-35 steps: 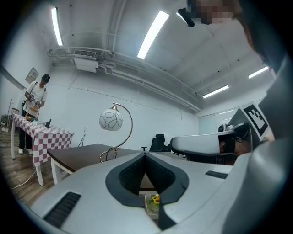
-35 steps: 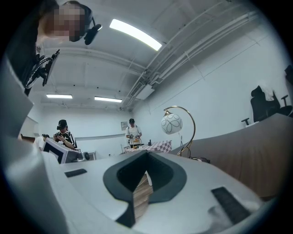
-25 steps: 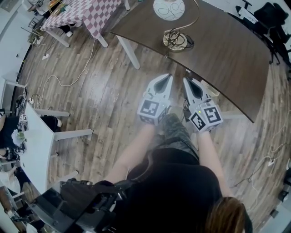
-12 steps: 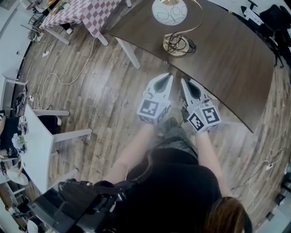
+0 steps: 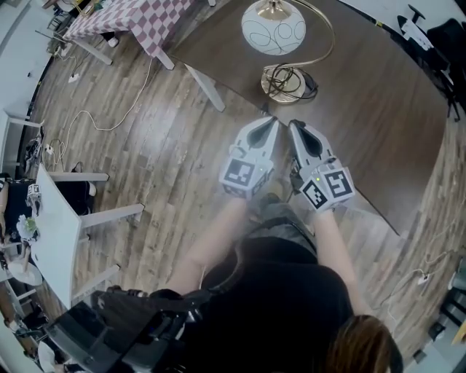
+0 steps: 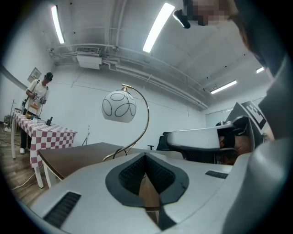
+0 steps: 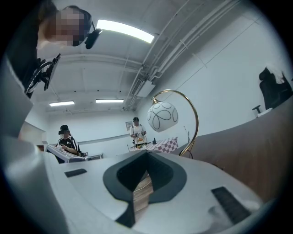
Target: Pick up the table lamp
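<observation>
The table lamp stands on a dark brown table (image 5: 378, 109). It has a white globe shade (image 5: 273, 29) with looping lines, a curved gold stem and a round gold base (image 5: 285, 79) with a black cord coiled on it. My left gripper (image 5: 272, 121) and right gripper (image 5: 293, 125) are side by side at the table's near edge, just short of the base, both shut with nothing in them. The shade (image 6: 119, 106) hangs ahead of the left gripper (image 6: 145, 155) in its own view. In the right gripper view the shade (image 7: 162, 115) is ahead of the right gripper (image 7: 146, 153).
A table with a red-checked cloth (image 5: 138, 18) stands at the far left, and a white table (image 5: 58, 233) at the left edge. A cable (image 5: 95, 127) trails over the wooden floor. Black chairs (image 5: 444, 36) are behind the lamp table. Two people (image 7: 136, 132) stand far off.
Both grippers have moved forward together to the table's near edge. The lamp and table now lie closer and lower in the head view. The jaws stayed shut.
</observation>
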### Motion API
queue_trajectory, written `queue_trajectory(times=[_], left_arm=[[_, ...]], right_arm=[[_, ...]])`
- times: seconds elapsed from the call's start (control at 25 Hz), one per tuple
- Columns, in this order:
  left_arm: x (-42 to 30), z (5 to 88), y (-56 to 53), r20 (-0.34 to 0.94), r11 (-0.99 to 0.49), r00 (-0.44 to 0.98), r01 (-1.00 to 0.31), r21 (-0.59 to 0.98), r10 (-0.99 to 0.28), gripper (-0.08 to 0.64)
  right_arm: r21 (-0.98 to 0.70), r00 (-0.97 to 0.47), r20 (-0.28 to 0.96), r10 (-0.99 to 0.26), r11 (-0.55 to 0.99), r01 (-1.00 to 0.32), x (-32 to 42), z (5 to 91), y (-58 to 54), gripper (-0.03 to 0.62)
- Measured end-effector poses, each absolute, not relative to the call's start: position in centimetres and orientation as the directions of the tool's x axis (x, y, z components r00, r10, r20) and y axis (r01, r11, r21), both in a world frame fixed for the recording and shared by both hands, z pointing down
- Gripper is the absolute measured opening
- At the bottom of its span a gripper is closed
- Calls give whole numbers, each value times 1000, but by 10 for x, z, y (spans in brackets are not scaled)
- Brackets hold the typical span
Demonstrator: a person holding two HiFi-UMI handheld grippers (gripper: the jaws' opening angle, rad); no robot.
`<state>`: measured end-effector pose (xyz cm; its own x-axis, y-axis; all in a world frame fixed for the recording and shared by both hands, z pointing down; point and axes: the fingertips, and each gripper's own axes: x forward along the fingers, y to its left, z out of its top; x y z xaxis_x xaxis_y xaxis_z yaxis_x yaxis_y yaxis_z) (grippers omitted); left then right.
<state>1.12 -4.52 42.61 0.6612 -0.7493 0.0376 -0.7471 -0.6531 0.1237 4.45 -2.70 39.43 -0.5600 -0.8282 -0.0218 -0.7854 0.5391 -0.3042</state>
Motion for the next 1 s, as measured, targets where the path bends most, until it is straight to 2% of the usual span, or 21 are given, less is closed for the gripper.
queue_trajectory(times=[1.0], left_arm=[[22,443,-112,55,-585,593,-803,115,-803,0]], right_arm=[[-301,-690,13,-724,655,-693,38,414,-98,5]])
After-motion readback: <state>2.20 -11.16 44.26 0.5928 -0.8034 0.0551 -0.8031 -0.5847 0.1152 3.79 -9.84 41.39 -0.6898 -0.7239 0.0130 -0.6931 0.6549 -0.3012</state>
